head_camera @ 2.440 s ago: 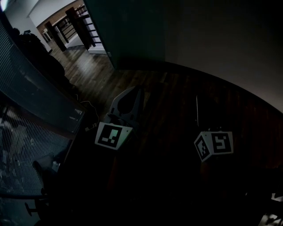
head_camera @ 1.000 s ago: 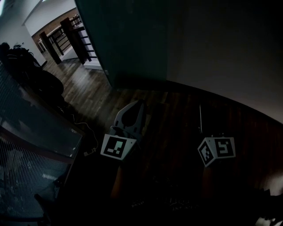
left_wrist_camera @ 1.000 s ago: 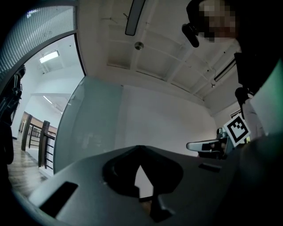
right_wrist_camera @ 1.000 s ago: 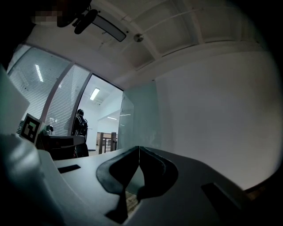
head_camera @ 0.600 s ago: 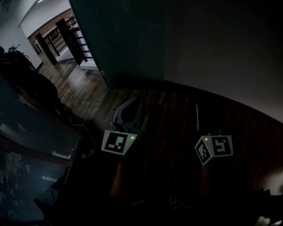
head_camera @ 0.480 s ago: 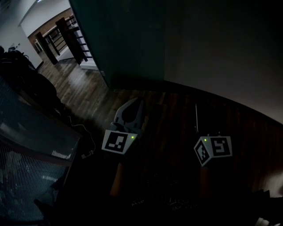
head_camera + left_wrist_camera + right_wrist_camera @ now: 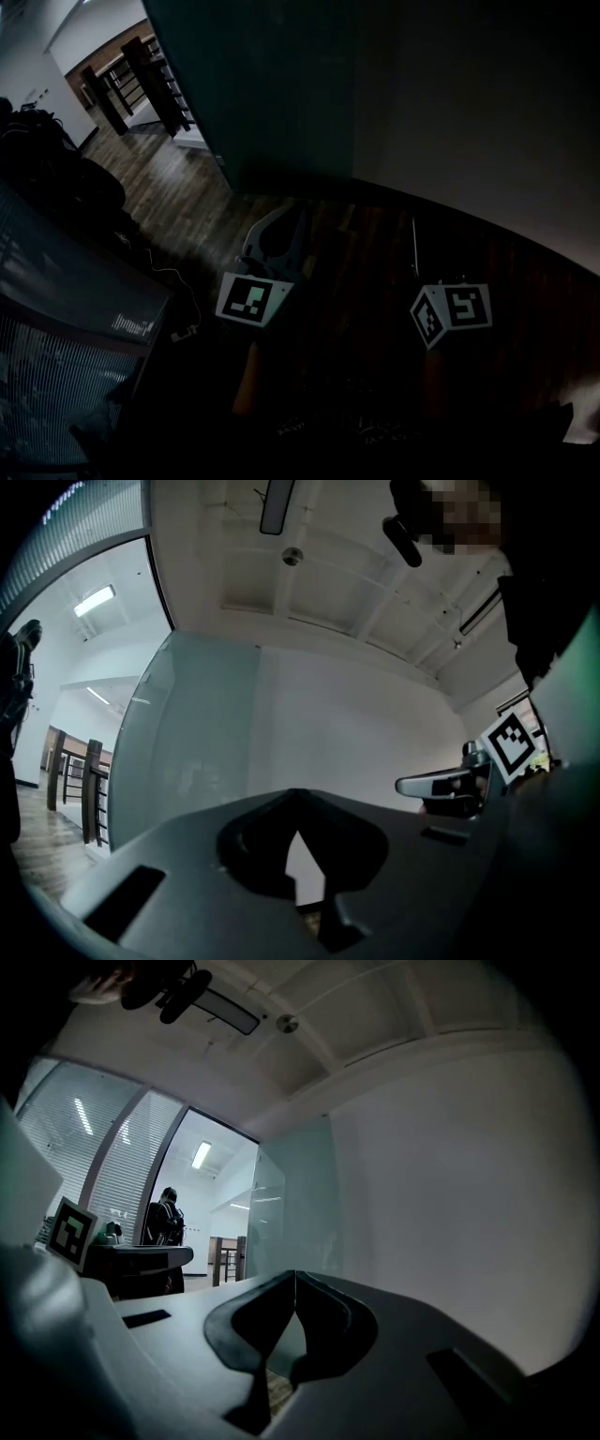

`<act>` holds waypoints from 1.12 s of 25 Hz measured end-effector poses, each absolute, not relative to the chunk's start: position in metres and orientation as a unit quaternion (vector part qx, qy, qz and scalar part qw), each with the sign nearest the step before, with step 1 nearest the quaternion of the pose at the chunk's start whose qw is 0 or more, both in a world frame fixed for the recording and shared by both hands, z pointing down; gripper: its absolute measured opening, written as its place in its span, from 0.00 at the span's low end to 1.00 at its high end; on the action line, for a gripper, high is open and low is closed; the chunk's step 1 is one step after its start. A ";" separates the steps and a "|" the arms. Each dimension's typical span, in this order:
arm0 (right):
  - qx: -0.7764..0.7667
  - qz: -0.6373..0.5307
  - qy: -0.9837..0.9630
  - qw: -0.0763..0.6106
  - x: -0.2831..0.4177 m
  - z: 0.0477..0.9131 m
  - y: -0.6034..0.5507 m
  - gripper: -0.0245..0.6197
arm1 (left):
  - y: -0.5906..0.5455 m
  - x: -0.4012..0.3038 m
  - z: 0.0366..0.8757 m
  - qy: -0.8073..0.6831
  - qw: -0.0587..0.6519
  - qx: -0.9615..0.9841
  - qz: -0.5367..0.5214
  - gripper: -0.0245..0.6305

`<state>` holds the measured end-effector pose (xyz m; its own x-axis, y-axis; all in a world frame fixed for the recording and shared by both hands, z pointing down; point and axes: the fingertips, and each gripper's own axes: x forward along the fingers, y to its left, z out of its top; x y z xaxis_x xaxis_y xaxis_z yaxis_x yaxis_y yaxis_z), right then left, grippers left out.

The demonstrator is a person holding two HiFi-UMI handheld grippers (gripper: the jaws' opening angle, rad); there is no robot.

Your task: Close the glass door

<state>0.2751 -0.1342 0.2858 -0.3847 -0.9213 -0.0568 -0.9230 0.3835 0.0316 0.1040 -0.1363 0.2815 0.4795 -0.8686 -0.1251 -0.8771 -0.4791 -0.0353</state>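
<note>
At the left, an open doorway (image 7: 122, 70) showed a lit hall with railings, so the door looked not yet closed. Just right of it stood the glass door (image 7: 272, 84), a tall greenish pane rising from the far edge of the wooden floor (image 7: 178, 187). Its free edge lay beside the opening and its other side ran against the white wall (image 7: 487, 122).

The left gripper (image 7: 300, 217) was held low over the floor, facing the pane. Its jaw tips were pressed together on nothing, and it stood apart from the glass. The right gripper (image 7: 413, 230), further right and nearer the wall, had its jaws likewise pressed together and empty, and it also touched nothing.

The step in hand seemed to be the reach toward the door, before any contact. The next move probably called for setting a gripper against the pane or its free edge and driving it across the opening. No handle could be made out, nor whether the door slid or swung.
</note>
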 end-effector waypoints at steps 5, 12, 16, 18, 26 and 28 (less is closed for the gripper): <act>-0.548 0.034 0.836 0.014 0.291 0.281 -0.171 0.04 | -0.170 0.121 0.278 0.510 0.051 -0.857 0.043 0.04; -0.531 0.037 0.846 0.006 0.304 0.279 -0.209 0.04 | -0.201 0.136 0.271 0.524 0.062 -0.848 0.043 0.04; -0.529 0.033 0.848 0.003 0.303 0.283 -0.229 0.04 | -0.221 0.136 0.272 0.530 0.077 -0.844 0.025 0.04; -0.531 0.029 0.847 0.004 0.304 0.285 -0.241 0.04 | -0.232 0.136 0.274 0.533 0.076 -0.843 0.020 0.04; -0.541 0.027 0.840 0.007 0.298 0.287 -0.310 0.04 | -0.310 0.117 0.277 0.527 0.045 -0.847 0.050 0.04; -0.544 0.026 0.839 0.007 0.295 0.286 -0.334 0.04 | -0.335 0.112 0.275 0.527 0.047 -0.847 0.049 0.04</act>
